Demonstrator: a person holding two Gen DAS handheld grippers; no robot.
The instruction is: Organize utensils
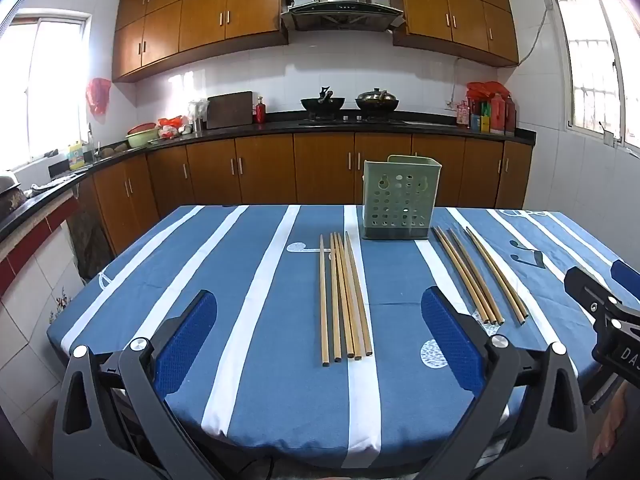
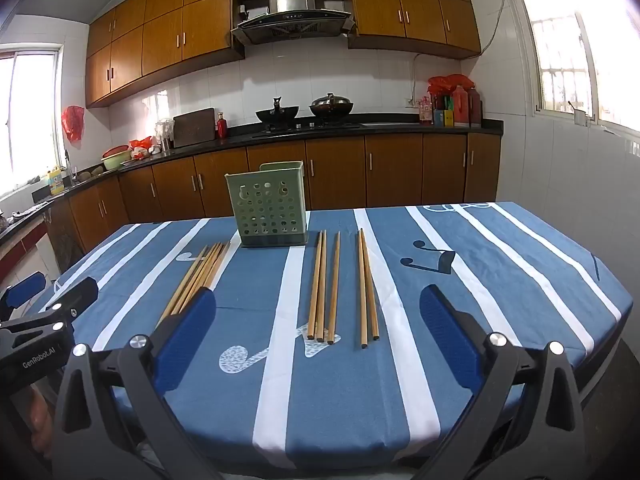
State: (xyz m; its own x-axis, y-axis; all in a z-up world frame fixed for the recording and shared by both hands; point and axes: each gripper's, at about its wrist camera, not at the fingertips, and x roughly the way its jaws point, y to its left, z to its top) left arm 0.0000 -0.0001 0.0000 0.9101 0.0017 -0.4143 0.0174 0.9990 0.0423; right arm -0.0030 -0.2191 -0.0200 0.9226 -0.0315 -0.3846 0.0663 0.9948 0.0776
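Note:
A green perforated utensil holder (image 1: pixel 402 196) (image 2: pixel 270 204) stands upright at the far middle of the blue striped tablecloth (image 1: pixel 192 264) (image 2: pixel 500 280). Several wooden chopsticks (image 1: pixel 344 300) lie in a bundle left of it, pointing toward me. More chopsticks (image 1: pixel 476 276) lie to its right; in the right wrist view these show as three sticks (image 2: pixel 322 288) and a pair (image 2: pixel 368 288). My left gripper (image 1: pixel 320 296) hovers open over the near table, in line with the left bundle (image 2: pixel 200 276). My right gripper (image 2: pixel 318 292) is open before the right sticks. Both hold nothing.
The right gripper (image 1: pixel 600 276) shows at the right edge of the left wrist view, the left gripper (image 2: pixel 56 284) at the left edge of the right wrist view. A dark counter (image 1: pixel 360 124) with woks, bottles and bowls runs behind the table.

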